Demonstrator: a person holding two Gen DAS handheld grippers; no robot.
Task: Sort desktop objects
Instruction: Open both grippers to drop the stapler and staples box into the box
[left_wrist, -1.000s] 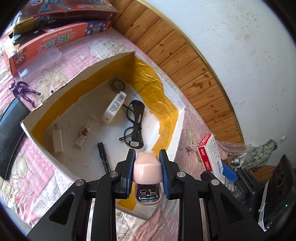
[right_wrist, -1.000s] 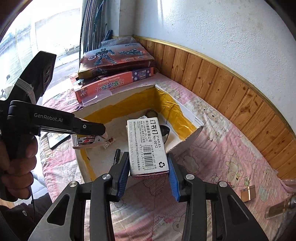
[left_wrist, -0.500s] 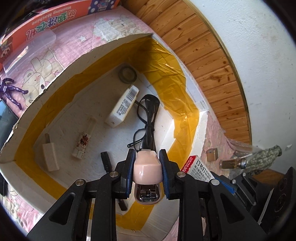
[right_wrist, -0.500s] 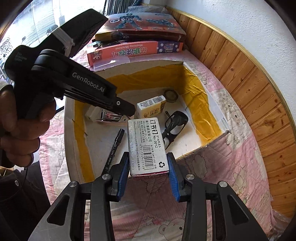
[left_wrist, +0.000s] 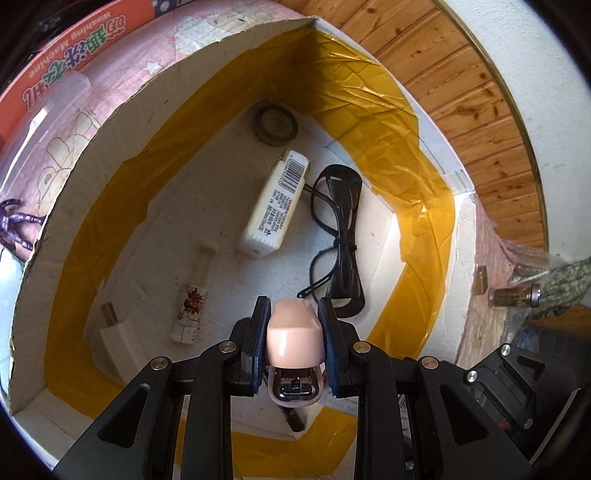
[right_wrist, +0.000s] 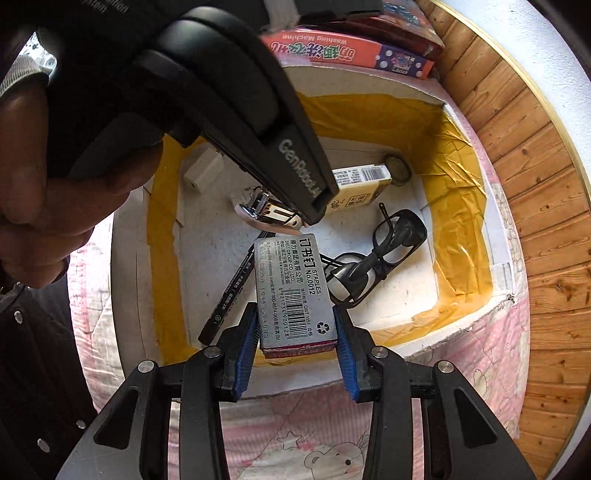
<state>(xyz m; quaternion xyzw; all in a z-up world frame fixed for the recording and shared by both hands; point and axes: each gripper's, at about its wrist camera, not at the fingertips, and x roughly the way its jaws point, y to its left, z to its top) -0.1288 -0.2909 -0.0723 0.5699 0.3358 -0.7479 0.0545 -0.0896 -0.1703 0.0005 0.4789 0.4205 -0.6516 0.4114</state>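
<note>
Stapler (left_wrist: 294, 338) clamped lengthwise in left hand-held gripper (left_wrist: 294, 347), nose forward; staple box (right_wrist: 294, 291) likewise in right hand-held gripper (right_wrist: 295, 354).

So your left tongs (left_wrist: 294, 345) sit down inside the box (left_wrist: 88, 147), with the stapler (left_wrist: 294, 341) between them. Just ahead and a bit right of them are the glasses (left_wrist: 341, 236). Ahead and left lies the barcoded pack (left_wrist: 275, 208), and beyond that the tape roll (left_wrist: 275, 123) in the far corner. Left of your tongs is the little bottle (left_wrist: 192, 299), and further left the plug block (left_wrist: 118, 343). Your right tongs (right_wrist: 295, 354) are over the near wall with the staples box (right_wrist: 291, 291) in them, the marker (right_wrist: 236, 286) just left of it.
</note>
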